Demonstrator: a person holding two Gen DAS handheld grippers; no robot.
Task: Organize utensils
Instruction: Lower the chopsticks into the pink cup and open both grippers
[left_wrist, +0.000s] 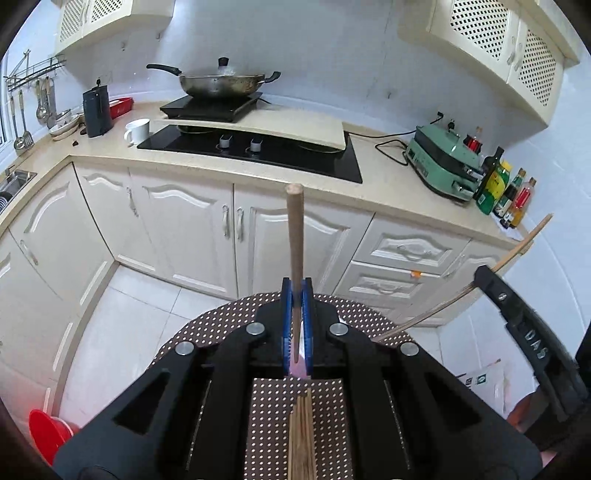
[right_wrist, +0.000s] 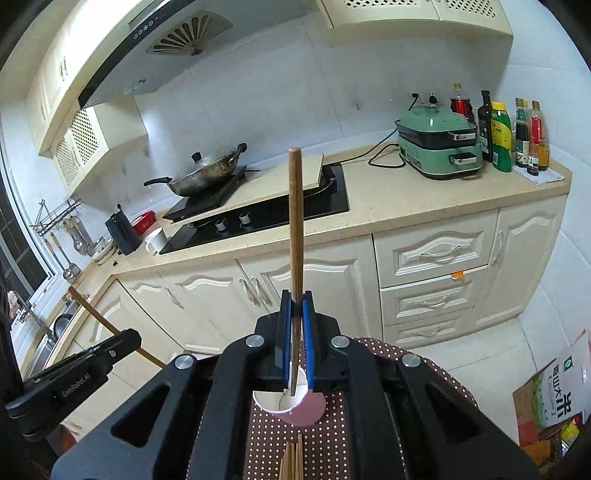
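Two chopsticks are in grips, one per tool. The left tool has its blue pads closed on one wooden chopstick, which stands up past the fingertips with its blunt end toward the kitchen cabinets. The right tool is likewise clamped on a second chopstick; its lower end hangs over the mouth of a single pink cup with a white inside. I cannot tell whether the tip touches the cup.

The cup stands on a round bench covered in a brown cloth with white dots. Nearer the camera, a loose bundle of chopsticks lies flat on the cloth; at least five sticks show, though the exact count is unclear because the frame cuts them off.

Both tools point forward and downward over the bench. Each shows at the edge of the other's view: the right one low at the right of the left view, its chopstick slanting up and to the right, and the left one low at the left of the right view.

Beyond stands the kitchen counter with one wok on a burner, one white mug, one green cooker and a row of bottles, at least five.
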